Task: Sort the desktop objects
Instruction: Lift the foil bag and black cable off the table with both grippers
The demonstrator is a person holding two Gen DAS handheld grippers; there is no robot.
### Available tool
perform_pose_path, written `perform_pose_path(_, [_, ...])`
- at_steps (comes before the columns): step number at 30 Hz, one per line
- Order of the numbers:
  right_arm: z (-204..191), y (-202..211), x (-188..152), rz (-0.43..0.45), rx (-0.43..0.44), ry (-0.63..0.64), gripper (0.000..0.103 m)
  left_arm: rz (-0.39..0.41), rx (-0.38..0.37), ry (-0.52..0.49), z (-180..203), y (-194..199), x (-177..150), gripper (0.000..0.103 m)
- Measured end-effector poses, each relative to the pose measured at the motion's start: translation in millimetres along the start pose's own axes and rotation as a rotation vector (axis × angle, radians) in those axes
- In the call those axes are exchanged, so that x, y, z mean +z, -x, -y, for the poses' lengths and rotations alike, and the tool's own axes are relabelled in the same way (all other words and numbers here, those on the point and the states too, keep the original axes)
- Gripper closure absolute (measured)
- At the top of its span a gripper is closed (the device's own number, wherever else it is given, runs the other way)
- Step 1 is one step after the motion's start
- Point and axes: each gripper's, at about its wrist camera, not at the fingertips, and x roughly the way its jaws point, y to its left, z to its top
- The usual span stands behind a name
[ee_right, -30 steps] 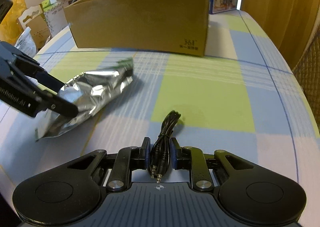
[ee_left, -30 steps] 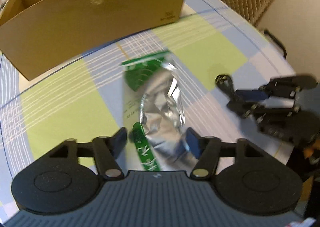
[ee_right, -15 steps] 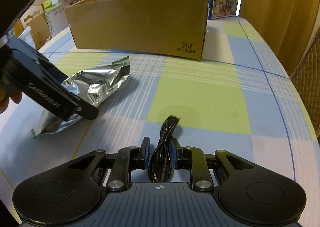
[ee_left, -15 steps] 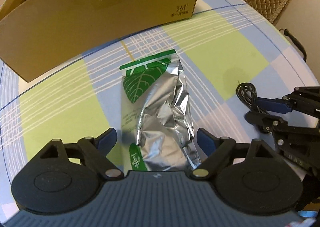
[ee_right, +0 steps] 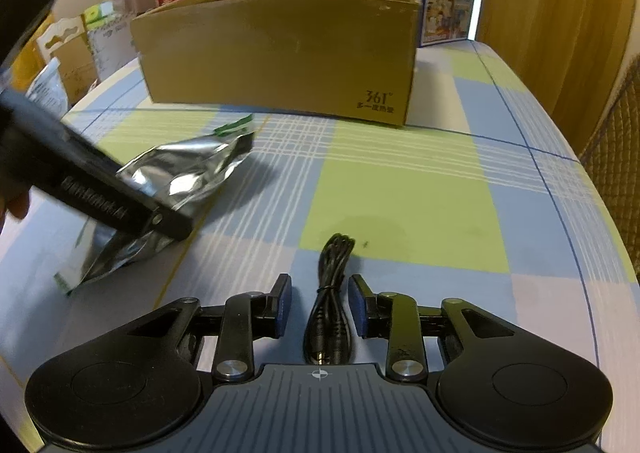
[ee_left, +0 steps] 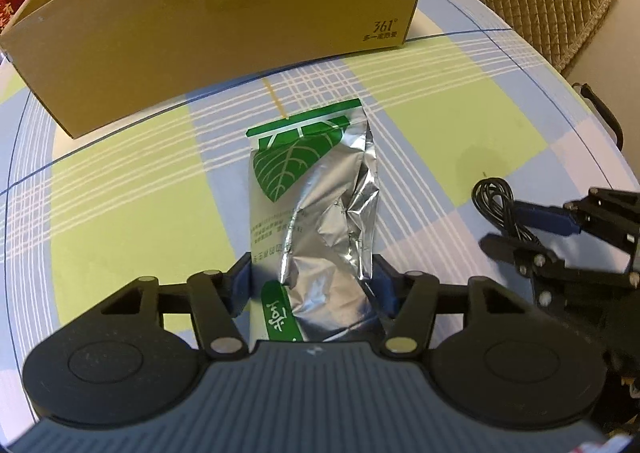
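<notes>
Checked blue, green and white cloth covers the tabletop (ee_right: 400,181). Cardboard box (ee_left: 224,17) stands open at the top of both views. Left gripper (ee_left: 312,277): jaws closed against both sides of the foil pouch (ee_left: 320,213) at centre frame, pouch lying flat. Right gripper (ee_right: 320,303): jaws parted, black coiled cable (ee_right: 332,293) between them, untouched, at lower centre.

Warm, dim indoor light. Glare on crinkled foil pouch (ee_left: 320,209). Left gripper (ee_right: 100,193) beside pouch motion-blurred in right wrist view. Fisheye bends cardboard box (ee_right: 280,57) edges; corners vignetted.
</notes>
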Motion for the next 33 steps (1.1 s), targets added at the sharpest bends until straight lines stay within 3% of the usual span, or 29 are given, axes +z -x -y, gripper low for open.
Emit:
perform_pose_path(5, [7,-5,6,0.02,-0.007,-0.042,0.074,0.002,-0.006,0.023,-5,-3,0,0.039])
perform_pose_path(12, [1,-7,4,0.038,-0.02,-0.002,0.075,0.002,0.013,-0.018,3,-9,-2,0.029])
perform_pose_path(19, [-1,-6,2,0.049,-0.021,0.02,0.075,0.006,0.026,-0.025,6,-10,-1,0.025])
perform_pose_path(22, [-3,-7,3,0.055,-0.02,0.025,0.076,0.004,0.026,-0.023,8,-8,0,0.033])
perform_pose_path(24, [-3,-7,2,0.057,-0.018,0.027,0.082,0.006,0.033,-0.013,8,-6,0,0.044])
perform_pose_path(27, [-5,-7,1,0.059,-0.017,0.039,0.089,0.009,0.033,0.011,5,-1,-1,0.051])
perform_pose_path(33, [-3,-4,0,0.056,-0.008,0.023,0.091,0.014,0.012,0.056,12,14,-9,0.058])
